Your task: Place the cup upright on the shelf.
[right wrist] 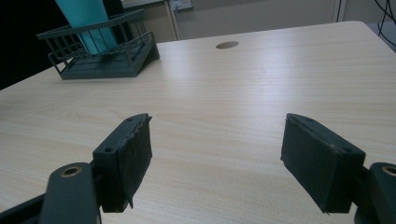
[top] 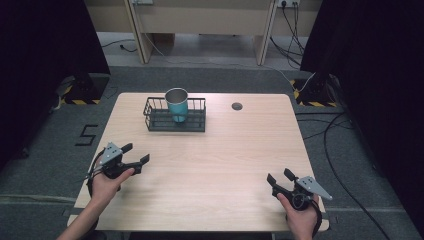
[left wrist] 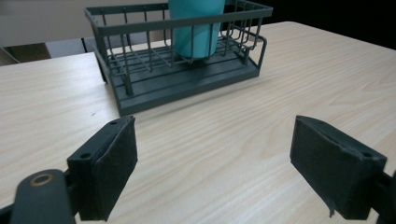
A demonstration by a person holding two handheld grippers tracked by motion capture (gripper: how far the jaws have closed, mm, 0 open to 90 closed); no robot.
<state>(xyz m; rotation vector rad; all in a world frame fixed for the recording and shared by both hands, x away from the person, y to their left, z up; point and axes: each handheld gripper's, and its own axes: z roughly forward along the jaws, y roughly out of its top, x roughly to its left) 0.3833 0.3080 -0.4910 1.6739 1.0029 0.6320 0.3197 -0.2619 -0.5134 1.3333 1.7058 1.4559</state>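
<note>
A teal metal cup (top: pixel 177 105) stands upright inside a dark wire basket (top: pixel 197 123) at the back middle of the wooden table (top: pixel 210 160). My left gripper (top: pixel 136 153) hovers over the table's front left, open, nothing between its jaws. My right gripper (top: pixel 281 176) is at the front right, also open and holding nothing. In the left gripper view the basket (left wrist: pixel 140 88) with the cup (left wrist: pixel 194 32) lies straight ahead of my left gripper (left wrist: pixel 212 158). In the right gripper view the basket (right wrist: pixel 74 56) and cup (right wrist: pixel 86 18) sit far off at upper left of my right gripper (right wrist: pixel 215 158).
A round cable hole (top: pixel 237 106) is in the table near the back right. Cables (top: pixel 330 135) trail over the grey floor to the right. Dark curtains hang on both sides and a pale desk (top: pixel 200 20) stands beyond the table.
</note>
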